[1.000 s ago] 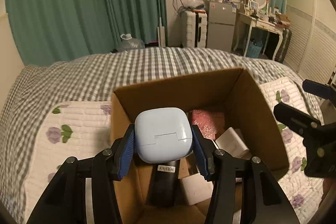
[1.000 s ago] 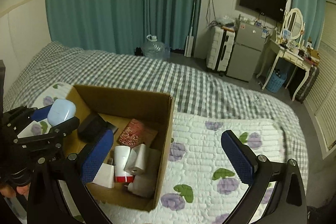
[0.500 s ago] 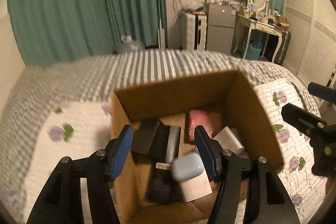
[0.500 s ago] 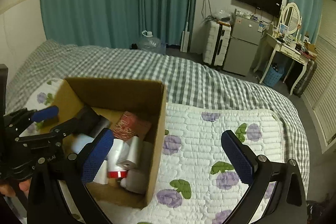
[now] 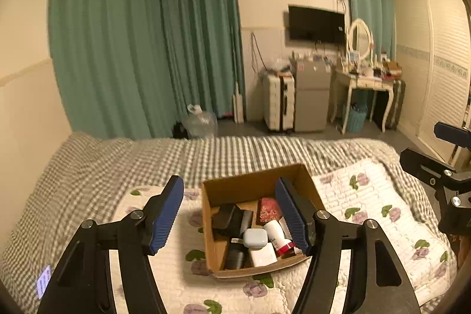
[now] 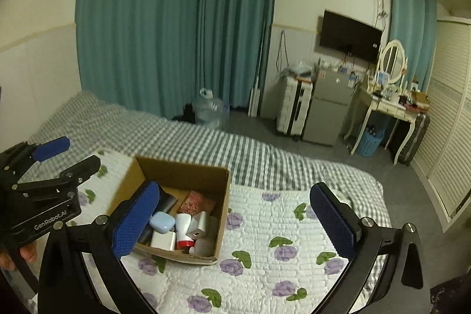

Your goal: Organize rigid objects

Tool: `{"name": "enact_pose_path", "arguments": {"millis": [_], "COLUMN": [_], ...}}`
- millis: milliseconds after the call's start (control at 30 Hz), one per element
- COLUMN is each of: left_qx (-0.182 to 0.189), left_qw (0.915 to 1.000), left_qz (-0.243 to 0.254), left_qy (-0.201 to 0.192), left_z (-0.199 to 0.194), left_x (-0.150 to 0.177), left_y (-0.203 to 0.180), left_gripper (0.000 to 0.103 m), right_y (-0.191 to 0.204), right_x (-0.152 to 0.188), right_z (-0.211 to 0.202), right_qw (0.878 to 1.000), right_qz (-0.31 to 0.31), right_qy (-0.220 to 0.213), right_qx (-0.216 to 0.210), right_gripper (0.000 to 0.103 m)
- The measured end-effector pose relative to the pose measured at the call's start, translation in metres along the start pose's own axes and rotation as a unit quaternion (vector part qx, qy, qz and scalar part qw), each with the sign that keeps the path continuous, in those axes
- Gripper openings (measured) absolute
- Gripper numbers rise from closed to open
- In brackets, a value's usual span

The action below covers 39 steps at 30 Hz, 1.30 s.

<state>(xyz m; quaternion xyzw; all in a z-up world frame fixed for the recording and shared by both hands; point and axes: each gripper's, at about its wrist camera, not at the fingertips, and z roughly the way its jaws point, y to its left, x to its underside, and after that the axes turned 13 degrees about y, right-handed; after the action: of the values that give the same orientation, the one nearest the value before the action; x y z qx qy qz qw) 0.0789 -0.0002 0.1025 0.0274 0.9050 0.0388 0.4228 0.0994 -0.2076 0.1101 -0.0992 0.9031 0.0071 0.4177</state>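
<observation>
Here the bed [image 5: 123, 167] fills the lower half of both views, covered by a grey checked blanket with a white quilt [image 6: 279, 249] printed with purple flowers lying on top. Behind it, in the upper part of each frame, hang green curtains [image 5: 141, 34], and toward the upper right stand a television [image 5: 316, 24], a small fridge [image 5: 312, 99], a white suitcase [image 5: 278, 102] and a dressing desk [image 5: 368, 84] with an oval mirror.

The cardboard box [image 5: 217, 243] sits open on the quilt, at lower centre in the left wrist view and lower left of centre in the right wrist view. Inside it lie a black case [image 5: 228, 218], a red patterned packet [image 5: 268, 209], a white tube with a red cap [image 6: 183, 230], a white block [image 5: 263, 255] and the pale blue earbud case [image 5: 255, 237], which rests on top of the other things near the front of the box.

The left gripper [image 5: 232, 214] hangs above the box with its blue-padded jaws opening and nothing between them; the box shows through the gap. The right gripper [image 6: 235, 222] is spread wide over the quilt at the box's right side, empty too. At the left edge of the right wrist view, fingers [image 6: 26, 253] of a hand show under the left gripper's frame.
</observation>
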Motion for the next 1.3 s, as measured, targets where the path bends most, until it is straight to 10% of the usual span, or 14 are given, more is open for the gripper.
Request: {"name": "enact_pose_path", "arguments": {"millis": [533,1300], "left_qx": [-0.039,-0.027], "left_qw": [0.9965,0.9979], "left_qz": [-0.044,-0.056], "left_qy": [-0.059,-0.017], "left_z": [-0.014,0.009], "left_x": [0.105,0.121], "left_y": [0.006,0.006], "left_gripper": [0.070,0.070], "right_y": [0.021,0.014], "right_x": [0.101,0.113], "right_z": [0.001,0.031], "right_qw": [0.999,1.000], "right_qz": [0.007,0.016], "right_qy": [-0.048,-0.013], "right_qx": [0.006,0.011], "right_gripper": [0.103,0.103]}}
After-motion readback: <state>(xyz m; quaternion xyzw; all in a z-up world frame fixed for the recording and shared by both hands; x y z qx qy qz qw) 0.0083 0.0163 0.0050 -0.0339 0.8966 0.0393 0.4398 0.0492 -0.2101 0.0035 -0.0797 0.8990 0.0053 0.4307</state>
